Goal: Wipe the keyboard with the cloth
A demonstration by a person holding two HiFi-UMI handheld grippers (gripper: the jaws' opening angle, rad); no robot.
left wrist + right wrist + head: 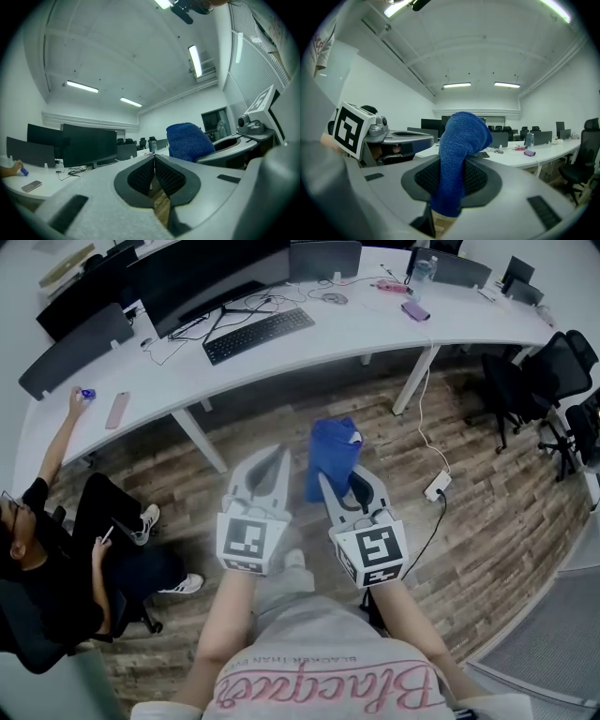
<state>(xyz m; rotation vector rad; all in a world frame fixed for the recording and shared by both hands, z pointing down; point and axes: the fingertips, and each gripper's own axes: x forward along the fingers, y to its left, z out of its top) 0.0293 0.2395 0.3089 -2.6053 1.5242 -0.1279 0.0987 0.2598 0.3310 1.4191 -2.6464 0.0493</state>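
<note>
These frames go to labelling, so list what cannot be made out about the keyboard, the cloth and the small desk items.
Keyboard: head view, keys too small to judge dirt; right gripper view, only a sliver shows beside the cloth.
Cloth's pinched part: head view, covered by the right gripper.
Small blue thing, head view, far left: too small to name.
Purple item, head view, top right: too small to name.

Head camera is looking steeply down from well short of the desk (375,329). Both gripper cameras are facing the desk, tilting slightly upward. All three are sharing the cloth (330,457).
</note>
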